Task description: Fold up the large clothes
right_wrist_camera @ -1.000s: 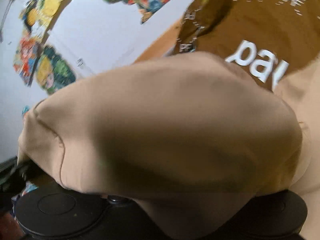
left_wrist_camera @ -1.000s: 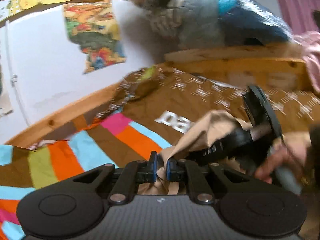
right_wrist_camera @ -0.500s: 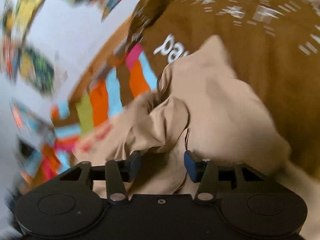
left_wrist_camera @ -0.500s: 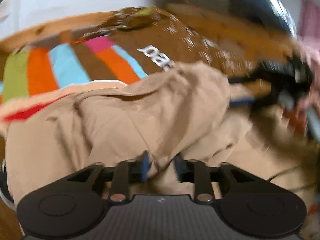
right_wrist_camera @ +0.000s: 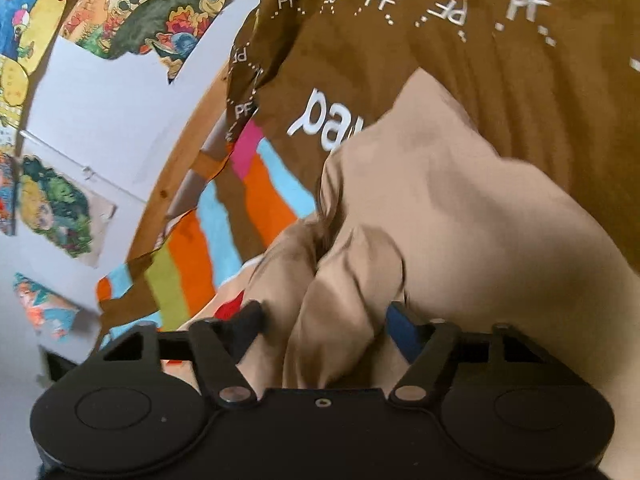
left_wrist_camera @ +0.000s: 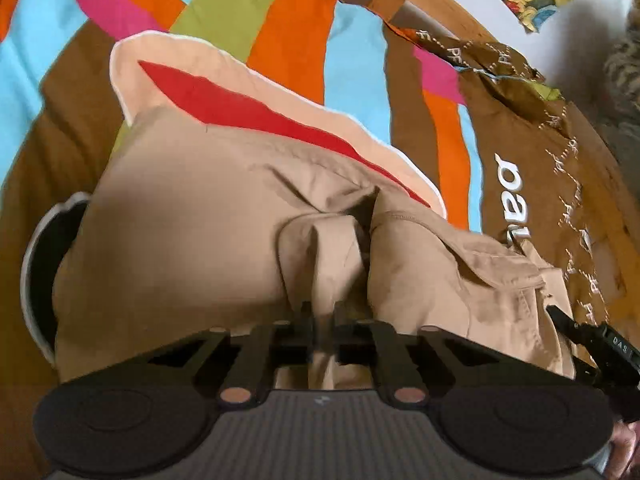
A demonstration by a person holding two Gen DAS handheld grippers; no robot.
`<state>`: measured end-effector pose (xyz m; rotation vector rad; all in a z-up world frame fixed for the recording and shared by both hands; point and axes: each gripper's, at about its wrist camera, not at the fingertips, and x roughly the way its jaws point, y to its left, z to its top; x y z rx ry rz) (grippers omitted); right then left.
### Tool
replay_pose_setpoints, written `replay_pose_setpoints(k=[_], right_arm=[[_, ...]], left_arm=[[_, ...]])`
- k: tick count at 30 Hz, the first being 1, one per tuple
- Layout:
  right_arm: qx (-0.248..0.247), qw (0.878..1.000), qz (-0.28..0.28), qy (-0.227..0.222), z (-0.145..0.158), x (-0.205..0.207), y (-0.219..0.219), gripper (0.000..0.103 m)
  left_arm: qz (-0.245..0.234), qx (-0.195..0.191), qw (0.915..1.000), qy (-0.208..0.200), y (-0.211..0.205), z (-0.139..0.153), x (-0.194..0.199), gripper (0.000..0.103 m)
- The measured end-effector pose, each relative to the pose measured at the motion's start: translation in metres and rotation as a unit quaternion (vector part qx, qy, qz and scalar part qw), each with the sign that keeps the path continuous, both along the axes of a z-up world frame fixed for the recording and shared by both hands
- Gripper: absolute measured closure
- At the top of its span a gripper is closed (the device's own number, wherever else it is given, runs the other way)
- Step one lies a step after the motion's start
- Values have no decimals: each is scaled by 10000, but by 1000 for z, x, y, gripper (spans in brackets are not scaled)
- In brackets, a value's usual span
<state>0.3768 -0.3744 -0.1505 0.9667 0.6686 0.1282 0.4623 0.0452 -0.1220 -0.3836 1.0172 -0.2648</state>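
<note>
Where bedspread (left_wrist_camera: 288, 28) lies striped, wooden rail (right_wrist_camera: 176, 168), postered wall (right_wrist_camera: 116, 108).

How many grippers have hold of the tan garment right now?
1. The left gripper is shut on a fold of the tan garment. The right gripper is open, with fabric bunched loosely between its fingers.

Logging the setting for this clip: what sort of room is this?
Probably a child's bedroom: a striped bedspread on a wooden bed frame, cartoon posters on the wall, and a tan garment being folded.
</note>
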Motion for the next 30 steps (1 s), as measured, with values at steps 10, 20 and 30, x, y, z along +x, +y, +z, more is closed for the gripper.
replay_pose_setpoints(k=[10,20,30], right_arm=[[-2187,9736,363,-551,5,25,41,69],[-3381,9312,688,-1177,50,-11,63,58],[-4057,9041,1145,-699,6,9,89,47]], left_arm=[[-190,1238,9886,-835,-24,13,-21,81],[-617,1845,9663,-1685,-59,34,-64,51],[-624,2529,9594,-1084,-73,-3,-60,41]])
